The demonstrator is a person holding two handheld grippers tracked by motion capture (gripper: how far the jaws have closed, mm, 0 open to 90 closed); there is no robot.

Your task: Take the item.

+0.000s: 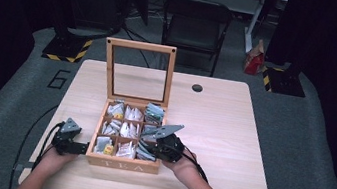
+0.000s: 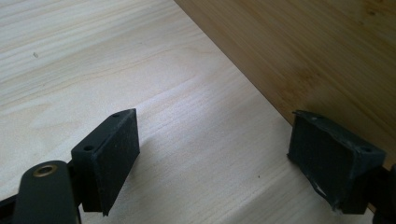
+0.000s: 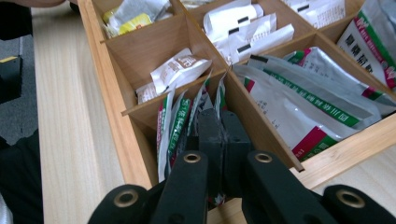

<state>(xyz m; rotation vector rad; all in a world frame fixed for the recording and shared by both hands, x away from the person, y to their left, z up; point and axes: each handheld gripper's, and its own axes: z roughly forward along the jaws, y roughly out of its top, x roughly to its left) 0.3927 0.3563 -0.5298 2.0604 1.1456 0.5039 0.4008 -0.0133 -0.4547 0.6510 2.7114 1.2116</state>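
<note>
Forearms come in from the bottom of the high view onto a pale wooden desk [image 1: 222, 128]. On it stands an open wooden tea box [image 1: 122, 162] with its glass lid upright. The left gripper [image 1: 78, 148] lies on the desk with its jaws pointing at the box's left wall, and the right gripper [image 1: 148, 147] reaches into the box's front right compartment.

Seen from the left gripper view, the left gripper's [image 2: 215, 158] jaws stand wide apart with nothing but bare desk [image 2: 116, 60] between them. The box wall [image 2: 327, 56] runs just beyond the right-hand jaw, which looks to be touching or almost touching it.

Seen from the right gripper view, the right gripper's [image 3: 223, 133] jaws are pressed together, down among the upright green and white sachets [image 3: 175, 126] in the corner compartment. A sachet edge appears to be pinched between them, though the pads hide the contact. More sachets of the same kind [image 3: 303, 98] lie flat in the compartment to the right of the jaws, and white packets [image 3: 175, 72] sit in the one beyond.
</note>
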